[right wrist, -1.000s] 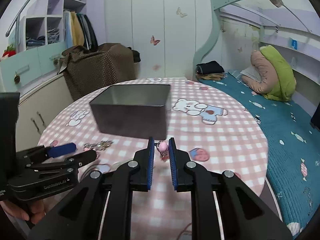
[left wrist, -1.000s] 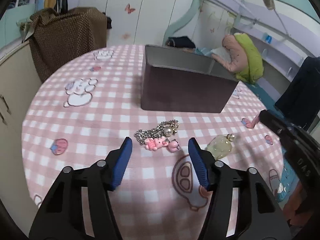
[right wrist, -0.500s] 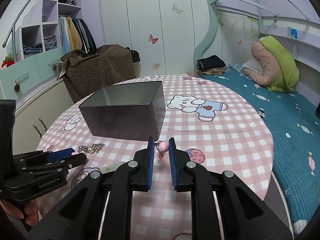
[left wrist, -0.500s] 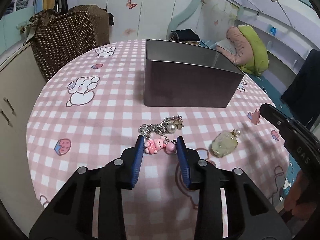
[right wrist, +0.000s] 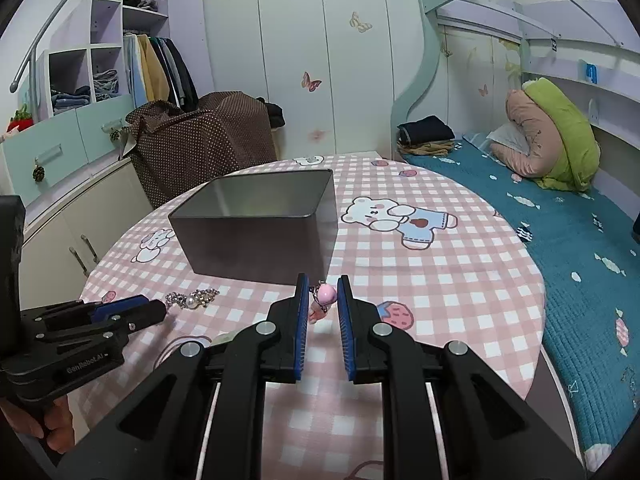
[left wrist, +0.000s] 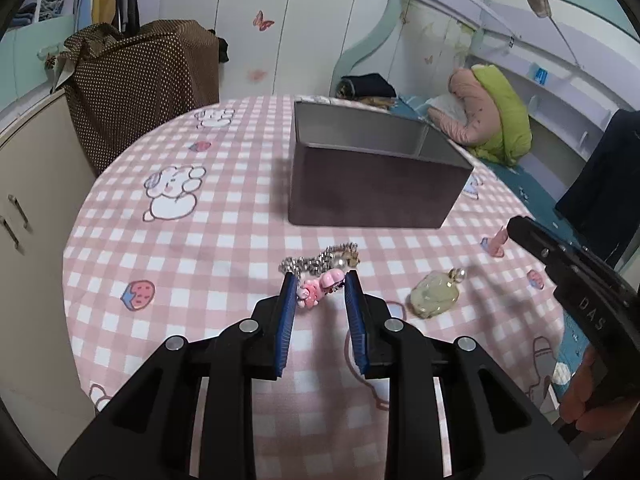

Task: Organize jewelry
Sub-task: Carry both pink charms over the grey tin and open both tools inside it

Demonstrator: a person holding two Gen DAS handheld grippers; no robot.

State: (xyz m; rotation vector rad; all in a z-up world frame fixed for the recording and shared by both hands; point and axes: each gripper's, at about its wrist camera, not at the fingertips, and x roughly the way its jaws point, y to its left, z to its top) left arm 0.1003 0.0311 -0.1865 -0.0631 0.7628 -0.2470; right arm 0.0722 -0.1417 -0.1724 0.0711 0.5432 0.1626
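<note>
Occupying the right side of the room, a bed (right wrist: 560,240) with a teal patterned cover is recorded, with folded clothes and a pink and green pillow laid on it.

Round worktop (left wrist: 224,240): covered by a pink checked cloth printed with bears and strawberries.

Brown dotted bag (right wrist: 208,148): stood on the low cupboard beyond the far left edge of the worktop.

Metal box (left wrist: 368,192): rectangular, dark outside, grey inside, lid off. It is set near the middle of the worktop, and no contents can be made out in it.

Left gripper (left wrist: 320,280): black with blue pads, held low over the near part of the worktop. Its jaws have just been closing and are seen pinched on the pink bear charm.

Right gripper (right wrist: 323,284): same make, held to the right of the box and well apart from the left one. Its jaws are clenched almost fully, with the pink ball charm caught between their tips.

Pale green pendant (left wrist: 434,298): flat on the cloth, with a small gold and pearl cap. It is placed to the right of the left gripper and is touched by neither gripper.

Rhinestone chain (left wrist: 316,262): bunched on the cloth between the box and the left jaws, with a pearl (left wrist: 340,263) at its right end.

Pink bear charm (left wrist: 318,286): tilted between the left pads, just in front of the chain.

Pink ball charm (right wrist: 326,294): carried on a short ring in the right jaws, in front of the box's near corner.
</note>
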